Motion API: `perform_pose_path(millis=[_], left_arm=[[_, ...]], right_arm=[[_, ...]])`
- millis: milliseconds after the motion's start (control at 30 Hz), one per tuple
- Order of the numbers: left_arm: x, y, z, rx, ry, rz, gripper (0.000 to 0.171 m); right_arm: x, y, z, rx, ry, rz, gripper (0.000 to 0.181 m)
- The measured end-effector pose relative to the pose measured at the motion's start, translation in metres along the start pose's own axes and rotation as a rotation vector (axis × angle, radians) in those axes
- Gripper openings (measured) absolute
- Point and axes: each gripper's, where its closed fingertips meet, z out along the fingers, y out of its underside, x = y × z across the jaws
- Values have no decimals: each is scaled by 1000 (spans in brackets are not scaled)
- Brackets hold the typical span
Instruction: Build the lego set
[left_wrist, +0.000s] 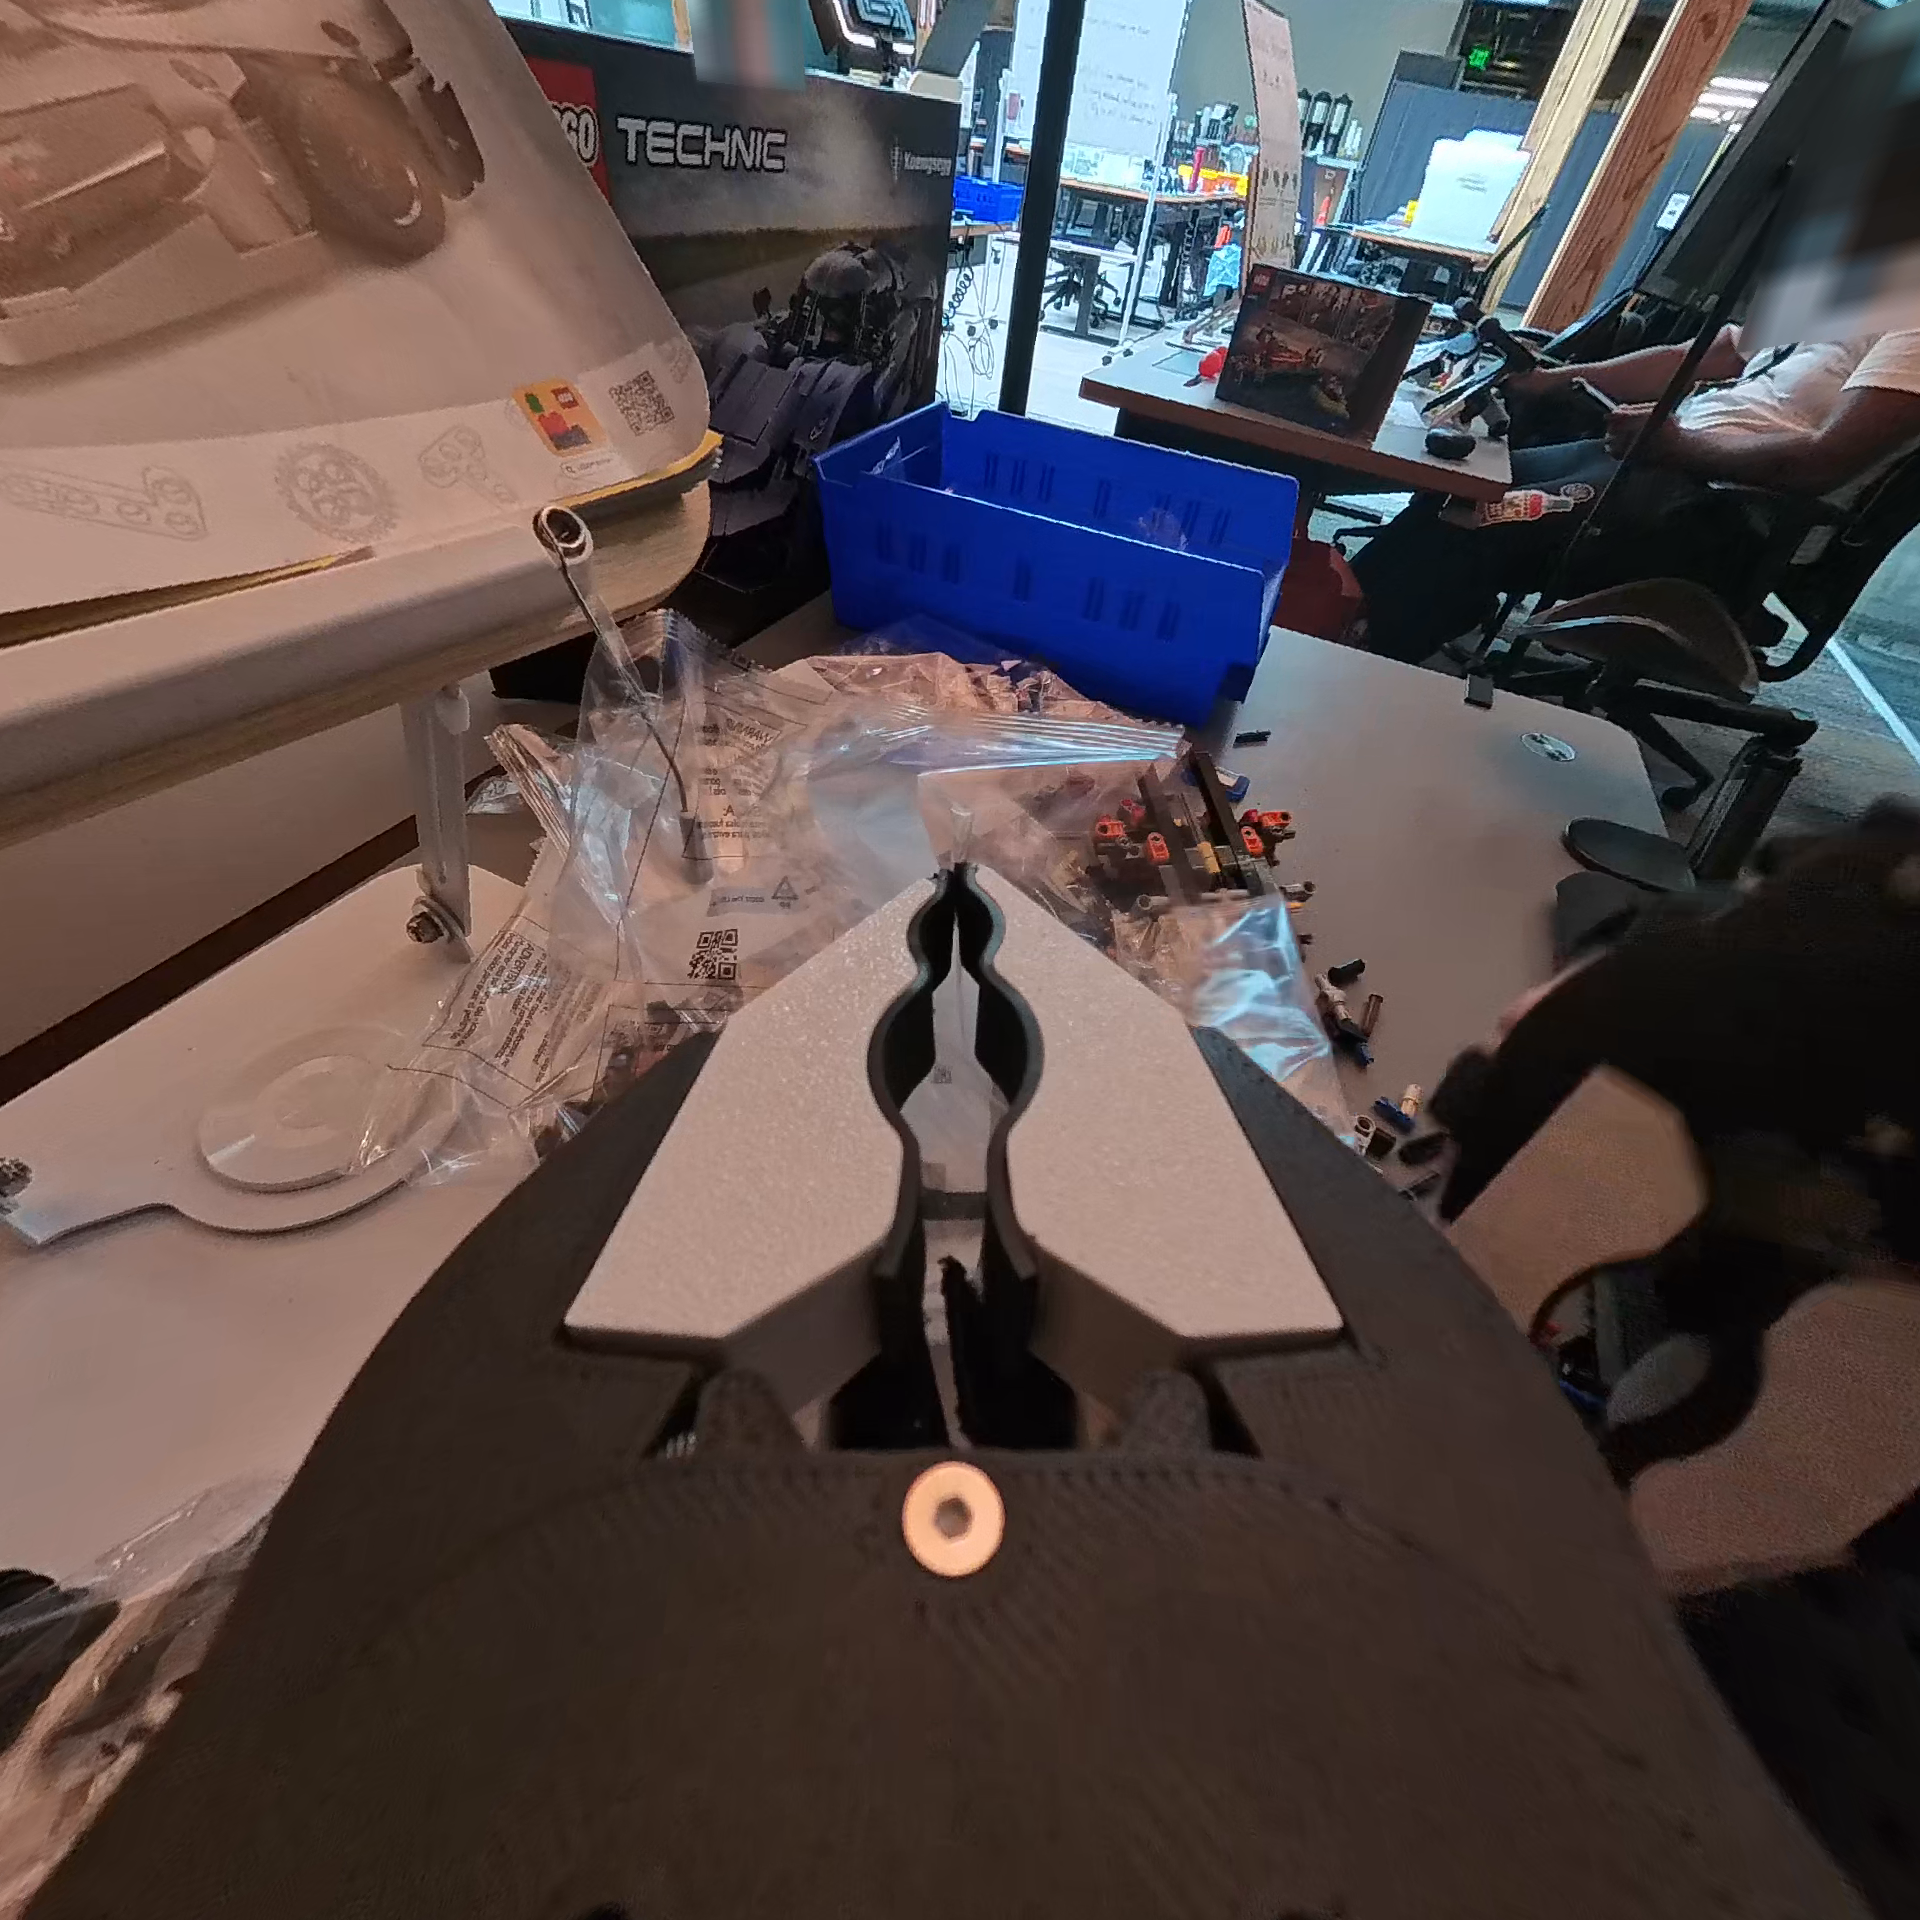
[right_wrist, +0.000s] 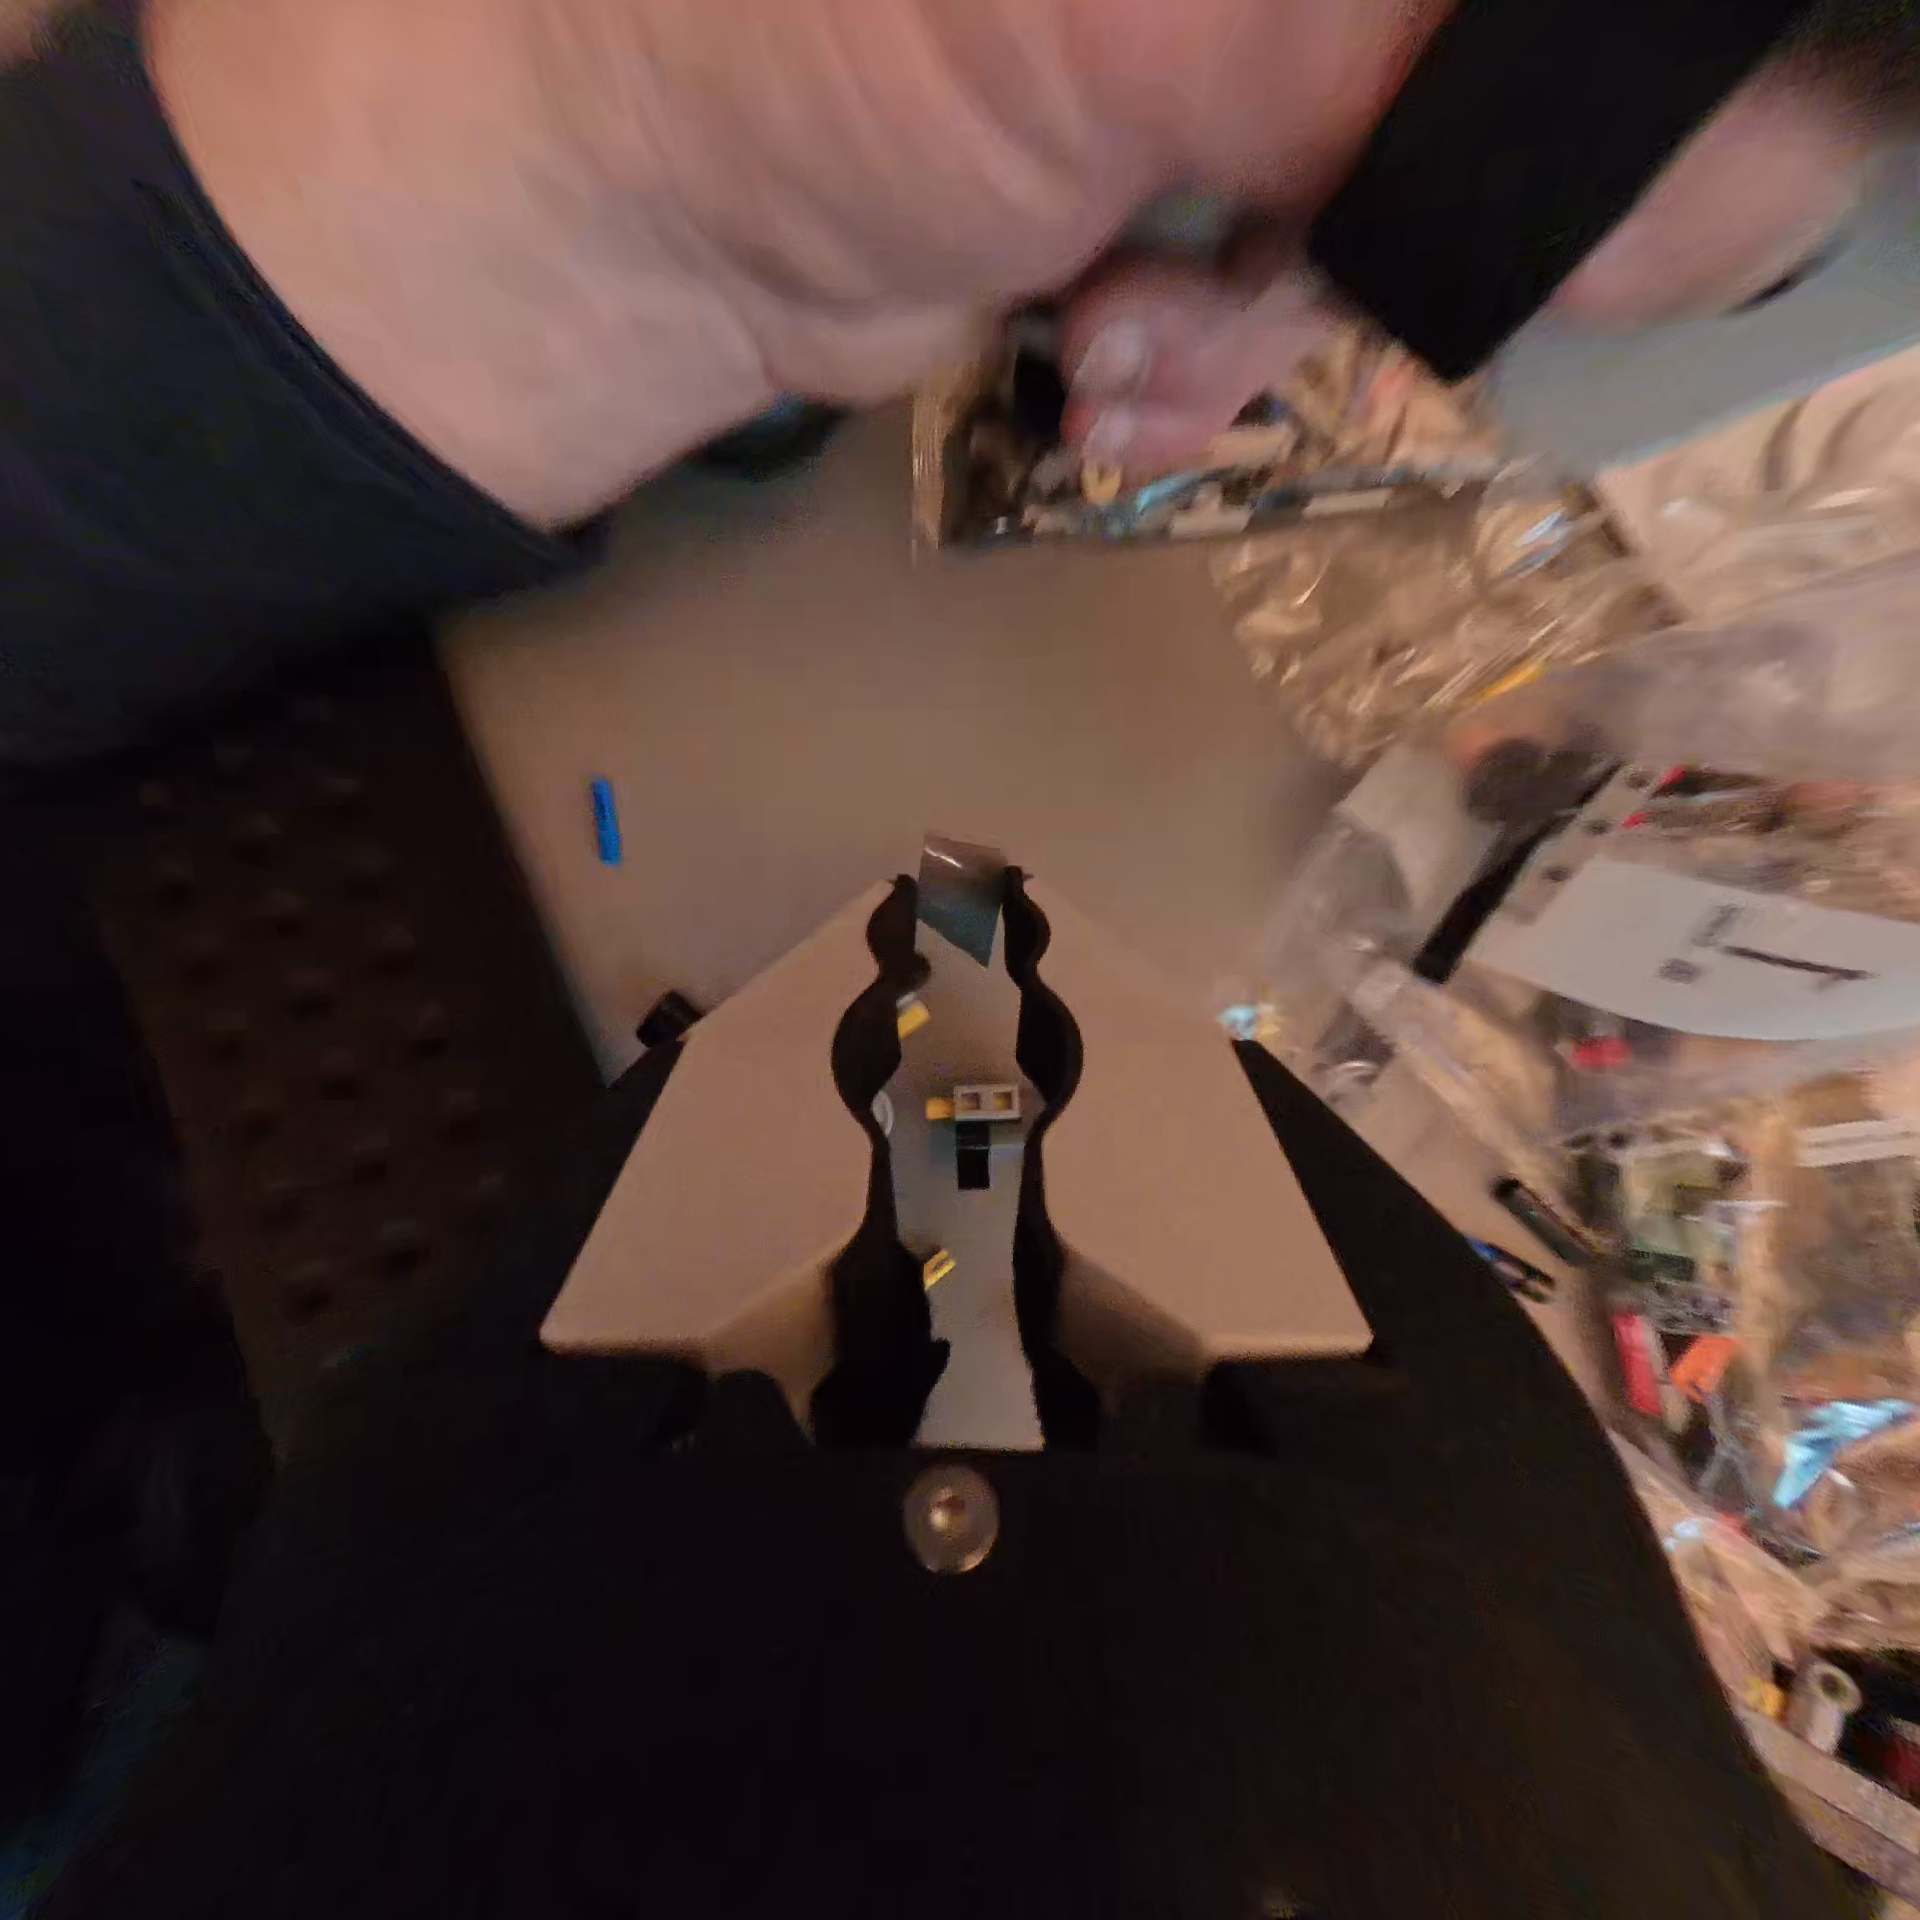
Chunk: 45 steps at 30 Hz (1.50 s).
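Left claw (left_wrist: 958, 878) pinches a clear bag (left_wrist: 961, 821); right claw (right_wrist: 961, 883) grips a grey strip (right_wrist: 961, 899). Bags (left_wrist: 665, 831) hold small parts beside a blue bin (left_wrist: 1049, 561).

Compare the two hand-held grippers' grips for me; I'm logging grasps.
The left hand-held gripper has its tips pinched together on a clear plastic bag. The right hand-held gripper has its tips slightly apart, holding a small dark flat piece over bare table. Both share grey fingers with black wavy pads.
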Motion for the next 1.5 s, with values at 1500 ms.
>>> perform_pose_path(millis=[1500], left_arm=[[0,2,1,-11,0,11,0]], right_arm=[[-40,35,43,-168,-77,-109,16]])
